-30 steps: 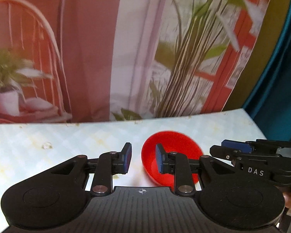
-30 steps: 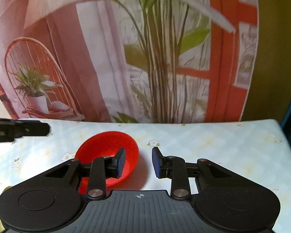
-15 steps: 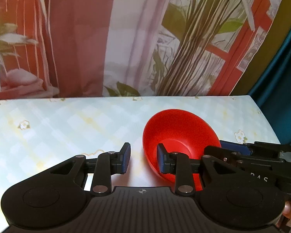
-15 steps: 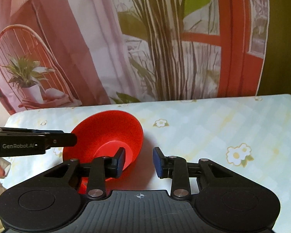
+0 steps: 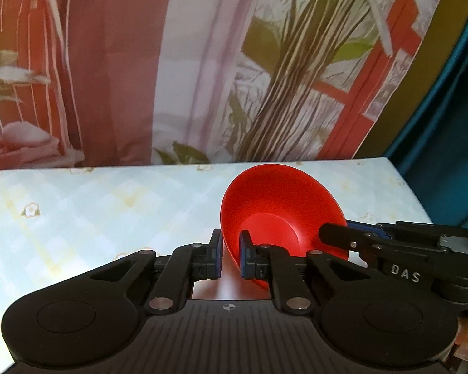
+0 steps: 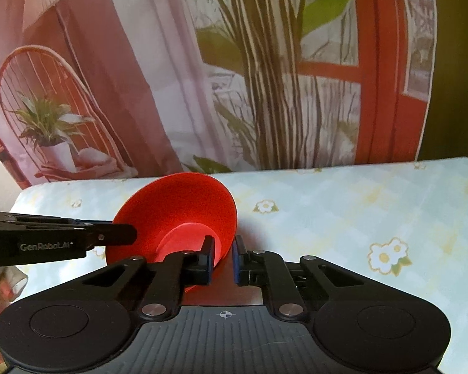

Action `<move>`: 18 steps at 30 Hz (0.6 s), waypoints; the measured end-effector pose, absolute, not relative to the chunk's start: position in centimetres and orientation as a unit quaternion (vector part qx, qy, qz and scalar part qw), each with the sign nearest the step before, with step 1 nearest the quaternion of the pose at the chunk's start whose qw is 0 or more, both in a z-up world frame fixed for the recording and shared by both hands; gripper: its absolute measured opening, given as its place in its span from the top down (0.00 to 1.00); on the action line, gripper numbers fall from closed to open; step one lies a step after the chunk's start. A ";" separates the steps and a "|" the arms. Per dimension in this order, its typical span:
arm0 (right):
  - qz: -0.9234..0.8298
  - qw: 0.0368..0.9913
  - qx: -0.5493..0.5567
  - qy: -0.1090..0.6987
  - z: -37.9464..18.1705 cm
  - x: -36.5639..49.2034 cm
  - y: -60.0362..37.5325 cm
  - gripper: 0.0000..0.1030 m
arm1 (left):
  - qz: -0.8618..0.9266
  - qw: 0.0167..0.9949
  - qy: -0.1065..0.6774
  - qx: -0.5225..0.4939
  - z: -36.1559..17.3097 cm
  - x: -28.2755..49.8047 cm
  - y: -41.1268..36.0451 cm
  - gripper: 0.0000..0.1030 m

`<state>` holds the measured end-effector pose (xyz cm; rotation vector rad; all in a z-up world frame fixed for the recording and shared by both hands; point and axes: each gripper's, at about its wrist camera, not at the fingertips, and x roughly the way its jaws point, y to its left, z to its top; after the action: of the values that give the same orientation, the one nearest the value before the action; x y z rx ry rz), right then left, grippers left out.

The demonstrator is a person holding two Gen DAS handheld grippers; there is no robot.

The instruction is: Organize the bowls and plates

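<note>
- The left gripper (image 5: 228, 257) is nearly closed: its two blue-padded fingers (image 5: 215, 254) sit on either side of the rim of the red bowl (image 5: 280, 215), one outside the wall and one inside. A narrow gap shows at the pads, so whether the pinch is firm cannot be told.
- The right gripper (image 6: 224, 261) stands the same way on the opposite rim, its fingers (image 6: 207, 260) bracketing the wall with the outer underside of the bowl facing its camera. Its jaws are drawn close; full clamping pressure cannot be confirmed.
- The table (image 6: 343, 212), the largest item, carries a pale checked cloth with flower prints. A printed backdrop (image 6: 171, 78) of curtains and plants hangs behind its far edge.
- The red bowl is the only piece of tableware in view. It is tilted steeply on its side, its upper rim reaching the line of the far edge in both views, toward the right end in the left view. Whether its lower rim touches the cloth cannot be told; the grippers hide it.
- No plates, second bowl or stacking spot are visible, so the task appears to be at an early stage.
- Risk, slip: the wall is thin, smooth and sloped. Uneven pressure from either side would likely let the rim slide out of the pads.
- Risk, twist: two grips on opposite rims can work against each other. If the hands move out of step, the bowl may rotate or spring free.
</note>
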<state>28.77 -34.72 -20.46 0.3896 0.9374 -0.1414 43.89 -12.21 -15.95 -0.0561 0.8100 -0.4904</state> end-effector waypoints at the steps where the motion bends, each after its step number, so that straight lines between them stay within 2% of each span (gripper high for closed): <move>1: -0.070 0.872 0.187 0.447 -20.2 28.8 -34.8 0.90 | -0.238 0.891 0.386 -0.023 -15.5 43.6 -12.3 0.89; 11: -0.072 0.887 0.181 0.419 -15.4 27.4 -34.1 0.90 | -0.239 0.906 0.348 0.000 -10.9 40.0 -11.8 0.89; 18: -0.066 0.891 0.172 0.414 -13.0 24.9 -32.7 0.90 | -0.234 0.908 0.347 0.000 -10.1 36.6 -10.9 0.89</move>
<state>24.92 -32.69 -13.00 0.3573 0.8603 -0.1367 36.59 -10.87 -10.11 0.0002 0.7159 -0.4837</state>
